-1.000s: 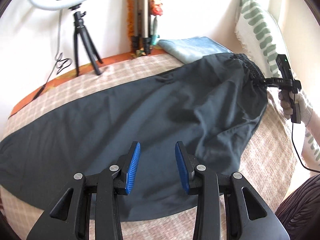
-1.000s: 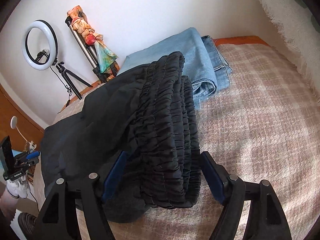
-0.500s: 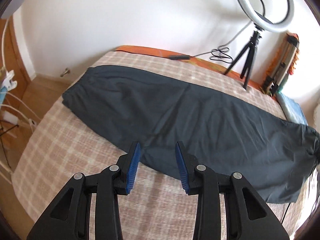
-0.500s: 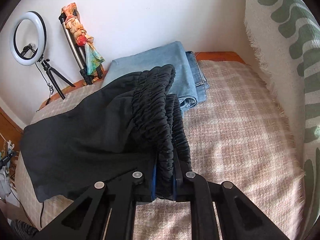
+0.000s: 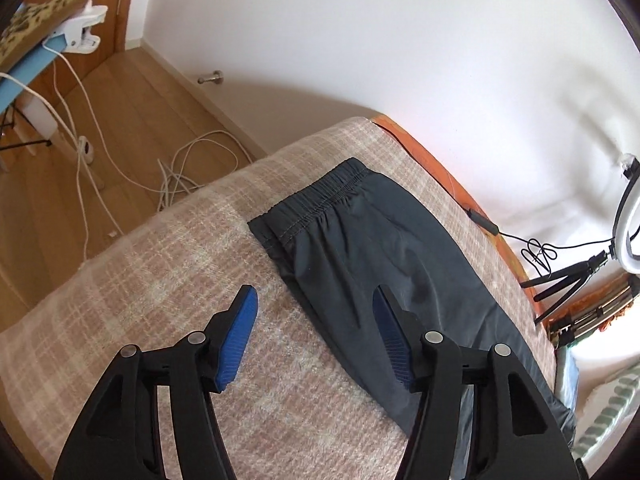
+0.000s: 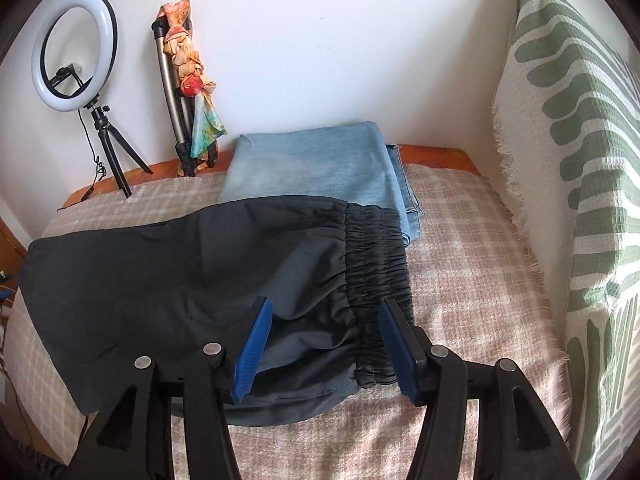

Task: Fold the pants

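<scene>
Dark grey pants (image 5: pixel 384 276) lie flat along the plaid bed cover (image 5: pixel 168 280). In the left wrist view the elastic leg cuffs (image 5: pixel 320 196) lie near the bed's foot end. My left gripper (image 5: pixel 316 312) is open and empty, hovering above the pants' near edge, short of the cuffs. In the right wrist view the gathered waistband (image 6: pixel 376 272) of the pants (image 6: pixel 180 272) lies flat. My right gripper (image 6: pixel 326 320) is open, its fingers standing either side of the waistband's near corner.
Folded blue jeans (image 6: pixel 316 168) lie behind the waistband. A ring light on a tripod (image 6: pixel 76 60) and a folded tripod (image 6: pixel 180 92) stand at the wall. A green-patterned cushion (image 6: pixel 576 184) is at the right. Cables (image 5: pixel 120 152) lie on the wooden floor beyond the bed's end.
My right gripper let go of the waistband and opened; the waistband now lies flat. My left gripper swung left along the pants to the cuff end and opened wider.
</scene>
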Action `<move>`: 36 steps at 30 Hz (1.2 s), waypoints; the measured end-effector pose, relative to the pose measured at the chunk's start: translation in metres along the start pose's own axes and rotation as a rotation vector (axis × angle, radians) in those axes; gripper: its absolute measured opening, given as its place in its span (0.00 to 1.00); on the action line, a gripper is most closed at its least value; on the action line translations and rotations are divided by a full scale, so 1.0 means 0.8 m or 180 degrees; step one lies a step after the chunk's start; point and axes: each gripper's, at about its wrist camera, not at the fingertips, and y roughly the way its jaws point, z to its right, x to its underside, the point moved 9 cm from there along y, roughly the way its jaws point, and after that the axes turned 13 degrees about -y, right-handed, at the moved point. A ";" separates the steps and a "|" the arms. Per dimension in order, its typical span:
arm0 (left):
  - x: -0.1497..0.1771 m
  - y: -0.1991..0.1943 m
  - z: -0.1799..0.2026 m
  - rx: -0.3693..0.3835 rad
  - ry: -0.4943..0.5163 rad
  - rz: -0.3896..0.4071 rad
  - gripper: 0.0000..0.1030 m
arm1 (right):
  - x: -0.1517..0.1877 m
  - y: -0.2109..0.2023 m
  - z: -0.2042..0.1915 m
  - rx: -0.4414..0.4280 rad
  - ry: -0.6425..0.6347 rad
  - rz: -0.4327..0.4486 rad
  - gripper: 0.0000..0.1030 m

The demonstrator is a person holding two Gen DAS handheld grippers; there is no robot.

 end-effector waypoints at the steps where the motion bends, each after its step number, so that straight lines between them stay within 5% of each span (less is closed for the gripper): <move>1: -0.002 0.007 -0.002 0.0021 -0.0045 -0.0027 0.57 | -0.005 -0.003 -0.011 -0.0019 -0.0029 0.0014 0.57; 11: -0.026 0.048 -0.017 0.0145 -0.0266 -0.0131 0.57 | -0.031 -0.007 -0.164 -0.0494 -0.0306 0.0090 0.57; 22: -0.043 0.057 -0.012 0.0149 -0.0134 0.0187 0.53 | -0.055 0.007 -0.309 -0.0976 -0.0554 0.0206 0.57; 29: -0.047 0.057 -0.021 0.0089 -0.0137 0.0259 0.18 | -0.039 0.034 -0.347 -0.1078 -0.0581 0.0096 0.57; 36: -0.047 0.046 -0.006 0.0020 0.0026 0.0430 0.12 | -0.042 0.038 -0.354 -0.1159 -0.0480 0.0113 0.57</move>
